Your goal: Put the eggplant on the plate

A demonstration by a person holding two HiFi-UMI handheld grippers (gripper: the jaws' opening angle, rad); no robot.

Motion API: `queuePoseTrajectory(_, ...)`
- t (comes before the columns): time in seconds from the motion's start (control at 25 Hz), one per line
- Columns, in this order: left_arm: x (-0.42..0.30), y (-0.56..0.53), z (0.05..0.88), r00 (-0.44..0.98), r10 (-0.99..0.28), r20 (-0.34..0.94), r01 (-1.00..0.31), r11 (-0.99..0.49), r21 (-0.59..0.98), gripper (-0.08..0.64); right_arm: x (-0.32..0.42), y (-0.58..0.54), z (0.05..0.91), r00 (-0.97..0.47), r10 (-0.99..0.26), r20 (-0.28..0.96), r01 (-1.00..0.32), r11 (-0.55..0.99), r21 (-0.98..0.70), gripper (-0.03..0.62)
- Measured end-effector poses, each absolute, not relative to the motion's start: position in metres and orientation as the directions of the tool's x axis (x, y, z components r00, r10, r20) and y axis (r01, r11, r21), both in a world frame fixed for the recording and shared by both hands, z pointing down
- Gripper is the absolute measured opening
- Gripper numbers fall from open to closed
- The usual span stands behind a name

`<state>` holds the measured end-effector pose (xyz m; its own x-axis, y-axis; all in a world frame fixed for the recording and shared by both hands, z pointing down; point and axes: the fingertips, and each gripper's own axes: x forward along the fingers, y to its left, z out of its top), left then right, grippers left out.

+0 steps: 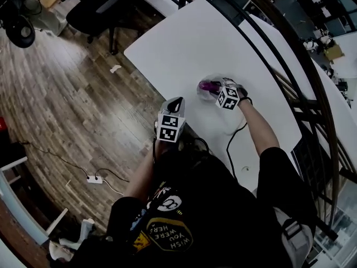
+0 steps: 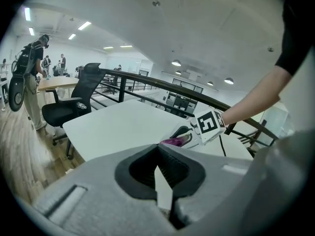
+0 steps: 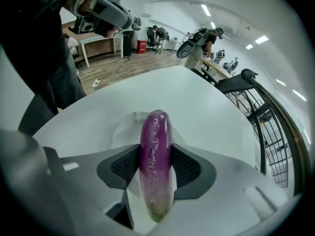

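Observation:
A purple eggplant [image 3: 156,156] sits lengthwise between the pads of my right gripper [image 3: 156,168], which is shut on it. Its tip hangs just over a pale round plate [image 3: 124,131] on the white table [image 1: 189,43]. From the head view the eggplant [image 1: 207,85] and right gripper [image 1: 217,90] are over the plate [image 1: 213,76] at the table's middle. My left gripper [image 1: 174,104] is at the table's near edge, apart from the plate. Its jaws meet with nothing between them [image 2: 158,149]. The left gripper view shows the eggplant [image 2: 172,142] farther along the table.
A black cable [image 1: 230,145] trails over the table from the right hand towards the person. A black office chair [image 1: 100,7] stands on the wood floor beyond the far corner. A dark railing [image 1: 290,49] runs along the table's right side. Several people stand far off.

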<state>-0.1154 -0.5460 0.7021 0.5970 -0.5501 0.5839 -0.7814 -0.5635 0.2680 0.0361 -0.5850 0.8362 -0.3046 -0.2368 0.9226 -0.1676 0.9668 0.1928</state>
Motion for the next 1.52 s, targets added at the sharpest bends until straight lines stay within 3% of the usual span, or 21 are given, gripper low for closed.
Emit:
queuePoseTrajectory(0.16, -0.121, -0.54, 0.711, 0.585, -0.545, 0.601, -0.79, -0.549, 0.271, 0.005, 0.035, -0.588, 0.842, -0.286, -0.185, 0.94, -0.13, 0.98, 0.154, 0.206)
queuePoseTrajectory(0.4, -0.111, -0.534, 0.708, 0.599, -0.536, 0.595, -0.774, -0.579, 0.257, 0.005, 0.035, -0.586, 0.826, -0.328, -0.229, 0.916, -0.251, 0.956, 0.149, 0.254)
queuePoseTrajectory(0.56, -0.099, -0.53, 0.698, 0.61, -0.544, 0.577, -0.762, -0.602, 0.238, 0.005, 0.04, -0.582, 0.781, -0.413, -0.383, 0.826, -0.451, 0.874, 0.179, 0.265)
queuePoseTrajectory(0.72, -0.096, -0.528, 0.688, 0.595, -0.577, 0.559, -0.777, -0.592, 0.215, 0.005, 0.048, -0.569, 0.717, -0.49, -0.6, 0.633, -0.749, 0.661, 0.046, 0.261)
queuePoseTrajectory(0.8, -0.093, -0.523, 0.677, 0.596, -0.593, 0.542, -0.782, -0.581, 0.225, 0.005, 0.055, -0.55, 0.684, -0.471, -0.697, 0.54, -0.836, 0.547, -0.023, 0.221)
queuePoseTrajectory(0.88, -0.085, -0.515, 0.66, 0.599, -0.61, 0.518, -0.782, -0.583, 0.219, 0.005, 0.066, -0.524, 0.657, -0.41, -0.775, 0.481, -0.897, 0.438, -0.059, 0.132)
queuePoseTrajectory(1.04, -0.056, -0.494, 0.625, 0.613, -0.641, 0.463, -0.774, -0.605, 0.187, 0.005, 0.091, -0.471, 0.624, -0.287, -0.855, 0.432, -0.958, 0.245, -0.151, 0.016)
queuePoseTrajectory(1.24, -0.02, -0.451, 0.598, 0.654, -0.635, 0.411, -0.735, -0.663, 0.145, 0.005, 0.093, -0.414, 0.612, -0.299, -0.865, 0.403, -0.942, 0.198, -0.272, 0.003)
queuePoseTrajectory(1.52, 0.004, -0.39, 0.59, 0.647, -0.645, 0.407, -0.734, -0.672, 0.101, 0.005, 0.094, -0.36, 0.603, -0.364, -0.849, 0.383, -0.928, 0.293, -0.232, 0.003)
